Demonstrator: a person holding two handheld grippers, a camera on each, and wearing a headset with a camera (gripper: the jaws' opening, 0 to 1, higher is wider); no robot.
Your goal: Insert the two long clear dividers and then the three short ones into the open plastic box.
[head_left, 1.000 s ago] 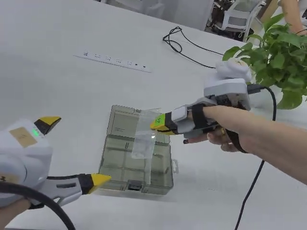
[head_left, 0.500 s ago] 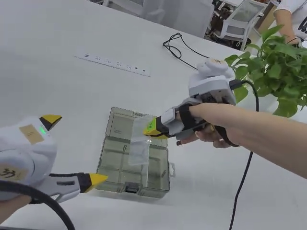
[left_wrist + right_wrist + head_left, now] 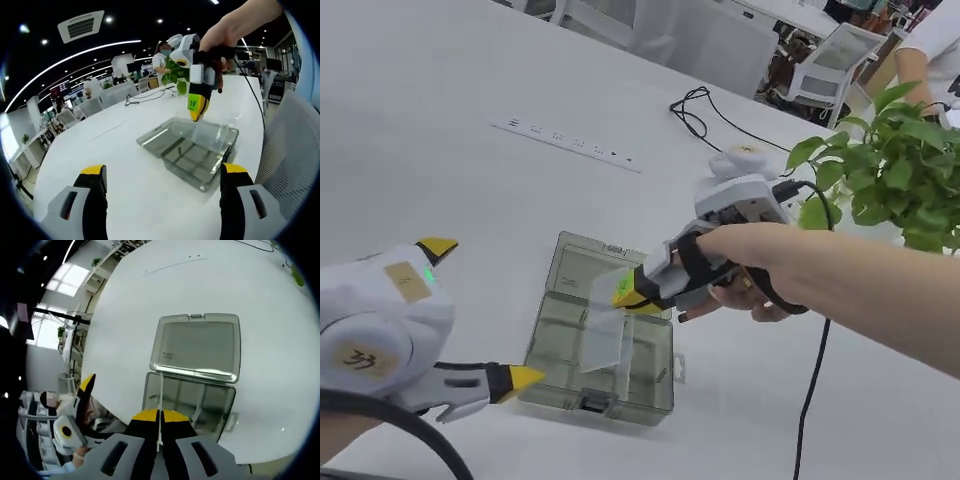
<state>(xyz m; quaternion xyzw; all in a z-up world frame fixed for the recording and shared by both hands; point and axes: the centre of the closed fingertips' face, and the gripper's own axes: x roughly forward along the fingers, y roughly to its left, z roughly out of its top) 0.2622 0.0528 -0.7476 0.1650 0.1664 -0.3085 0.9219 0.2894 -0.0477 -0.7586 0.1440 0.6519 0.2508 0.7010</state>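
right gripper (image 3: 628,296): yellow-tipped jaws pressed together on the upper edge of a clear divider (image 3: 605,338). in the right gripper view the sheet shows edge-on, as a thin line running out from between the tips. the divider hangs down over the near half of the open plastic box (image 3: 620,405), with its lower edge at the base. whether it sits in a slot cannot be told. the box lies on the white table (image 3: 440,180), its lid (image 3: 582,262) folded flat on the far side. left gripper (image 3: 480,312): jaws wide apart, holding nothing, left of the box and clear of it. far side of table: a white power strip (image 3: 570,142) and a black cable (image 3: 705,105). right side: a potted plant (image 3: 890,170).
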